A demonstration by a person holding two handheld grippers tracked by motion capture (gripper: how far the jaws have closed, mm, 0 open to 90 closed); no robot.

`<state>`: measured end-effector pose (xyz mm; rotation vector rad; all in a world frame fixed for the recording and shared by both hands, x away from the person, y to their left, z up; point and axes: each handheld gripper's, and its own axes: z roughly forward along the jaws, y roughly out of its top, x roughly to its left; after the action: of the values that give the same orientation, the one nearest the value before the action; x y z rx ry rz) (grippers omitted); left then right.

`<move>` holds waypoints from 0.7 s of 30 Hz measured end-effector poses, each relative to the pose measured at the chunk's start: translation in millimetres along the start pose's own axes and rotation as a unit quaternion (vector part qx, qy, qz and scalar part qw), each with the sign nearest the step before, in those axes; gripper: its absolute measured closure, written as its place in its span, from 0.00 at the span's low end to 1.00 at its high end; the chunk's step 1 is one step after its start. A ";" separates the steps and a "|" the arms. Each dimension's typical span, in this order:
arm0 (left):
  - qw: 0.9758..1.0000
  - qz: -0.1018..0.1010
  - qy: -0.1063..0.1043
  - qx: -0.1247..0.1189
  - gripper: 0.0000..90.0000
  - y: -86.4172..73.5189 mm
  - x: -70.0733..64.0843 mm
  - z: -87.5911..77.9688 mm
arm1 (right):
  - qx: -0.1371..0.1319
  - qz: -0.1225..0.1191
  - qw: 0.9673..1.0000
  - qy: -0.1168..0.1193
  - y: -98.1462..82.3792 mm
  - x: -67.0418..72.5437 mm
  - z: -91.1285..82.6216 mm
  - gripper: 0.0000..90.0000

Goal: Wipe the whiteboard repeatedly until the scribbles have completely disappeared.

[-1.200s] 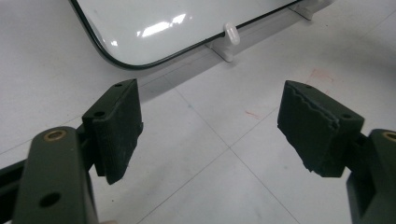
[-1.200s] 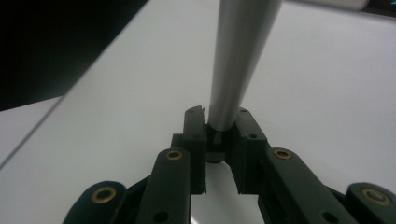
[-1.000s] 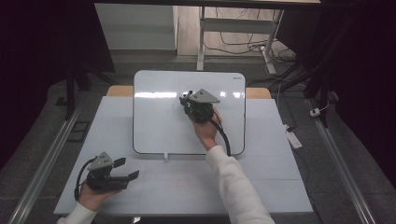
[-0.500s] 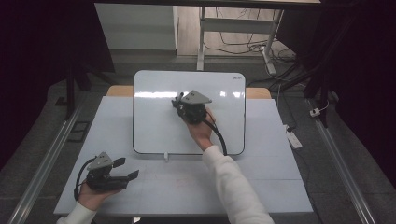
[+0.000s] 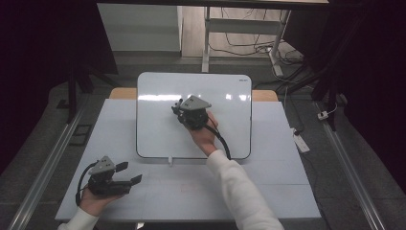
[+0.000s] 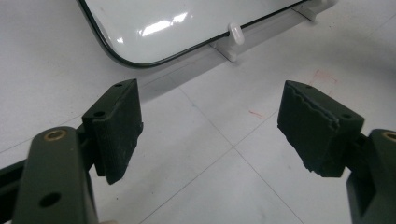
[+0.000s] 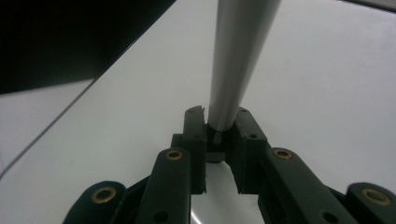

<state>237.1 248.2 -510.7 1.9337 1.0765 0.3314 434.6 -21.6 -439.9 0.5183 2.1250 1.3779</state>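
A white whiteboard (image 5: 230, 96) lies flat on the far half of the table. My right gripper (image 5: 179, 111) hovers over the board's middle, shut on a grey pen-like rod (image 7: 238, 60) that sticks out past the fingertips toward the board surface (image 7: 327, 93). In the right gripper view, the right gripper (image 7: 219, 126) has both jaws pressed on the rod's end. My left gripper (image 5: 130, 174) rests near the table's front left corner. In the left gripper view, the left gripper (image 6: 210, 126) stands wide open with nothing between its pads. It points toward the board's rounded near corner (image 6: 154, 23).
The white table (image 5: 268, 182) extends in front of the board. A small white clip (image 5: 169, 160) sits at the board's near edge, also the clip (image 6: 236, 33) ahead of the left jaws. Metal rails run along both sides; cables lie on the floor behind.
The right gripper has shifted slightly left and nearer over the whiteboard with the rod still held. The left gripper has stayed where it was.
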 end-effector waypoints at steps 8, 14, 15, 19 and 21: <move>1.000 0.001 0.001 0.000 0.25 0.1 -1.3 0.4 | -0.025 0.047 0.997 -0.053 11.0 -30.6 -4.2 0.86; 1.000 0.000 0.000 0.001 0.25 0.1 -0.8 1.1 | -0.006 0.017 1.000 -0.001 6.1 -6.3 5.3 0.86; 1.000 0.000 0.000 0.001 0.25 0.1 -0.8 1.1 | -0.006 0.017 1.000 -0.001 6.1 -6.3 5.3 0.86; 1.000 0.001 0.003 0.000 0.25 -0.3 -2.0 -0.4 | -0.019 0.041 0.999 -0.027 12.1 -19.6 5.1 0.86; 1.000 0.000 0.003 0.001 0.25 -1.1 -1.2 -0.4 | -0.022 0.052 0.997 -0.049 15.8 -28.0 1.8 0.86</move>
<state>235.5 247.7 -511.1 1.9341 1.0810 0.3354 457.7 -30.4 -419.3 0.6722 2.0105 1.4227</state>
